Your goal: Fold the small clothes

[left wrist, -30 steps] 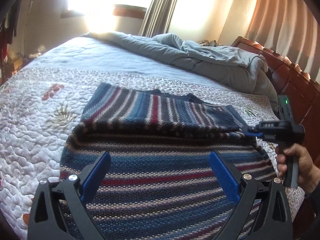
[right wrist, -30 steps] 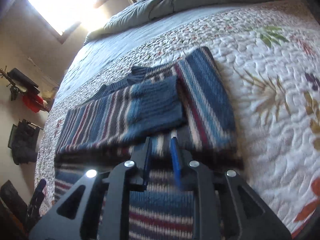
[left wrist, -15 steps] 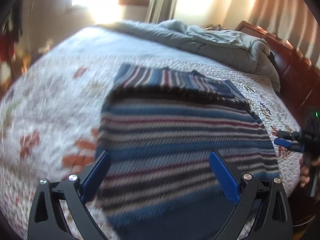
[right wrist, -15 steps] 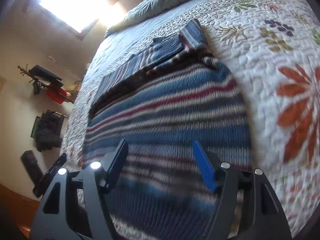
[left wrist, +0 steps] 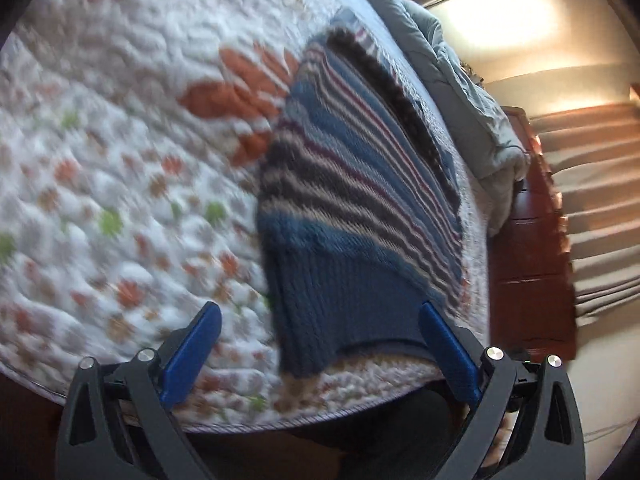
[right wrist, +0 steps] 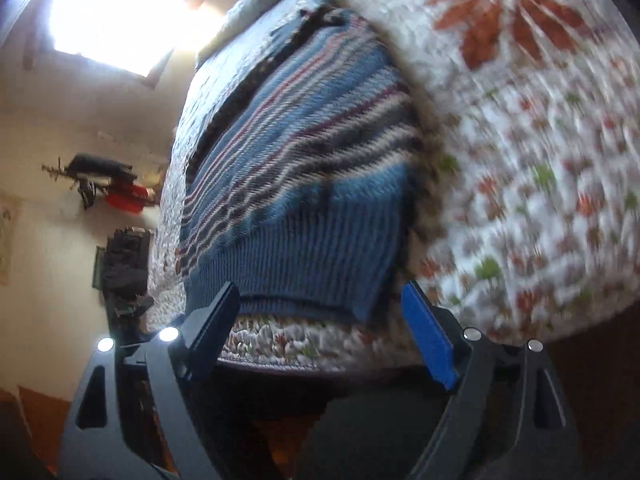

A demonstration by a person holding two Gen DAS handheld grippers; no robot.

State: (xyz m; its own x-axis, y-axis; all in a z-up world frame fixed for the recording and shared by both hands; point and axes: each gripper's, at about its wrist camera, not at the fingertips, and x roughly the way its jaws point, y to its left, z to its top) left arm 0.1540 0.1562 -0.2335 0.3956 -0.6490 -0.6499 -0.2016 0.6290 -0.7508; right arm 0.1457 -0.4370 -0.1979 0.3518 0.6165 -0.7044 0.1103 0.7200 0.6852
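A knitted sweater striped in blue, grey, cream and red point(left wrist: 360, 200) lies flat on a white quilted bedspread printed with orange and green flowers point(left wrist: 120, 160). Its plain blue ribbed hem point(right wrist: 304, 256) sits close to the near edge of the bed, with only a narrow strip of quilt between hem and drop-off. At the far end of the sweater a dark band crosses it where a folded layer lies on top.

The left gripper point(left wrist: 320, 340), with black arms and blue pads, hangs over the near edge of the bed with its fingers spread wide and nothing between them; the hem's left corner lies just ahead of the gap. The right gripper point(right wrist: 324, 328) of the same build is opening, its pads apart and empty, framing the hem's right corner from in front without touching it.

On the left of the sweater the quilt runs broad and bare; on its right there is also a wide bare stretch. Beyond the sweater a rumpled grey duvet point(left wrist: 472, 92) is heaped against a reddish wooden headboard point(left wrist: 532, 240). A bright window point(right wrist: 112, 12) lights the far wall.

No writing or brand can be read; both views are blurred.
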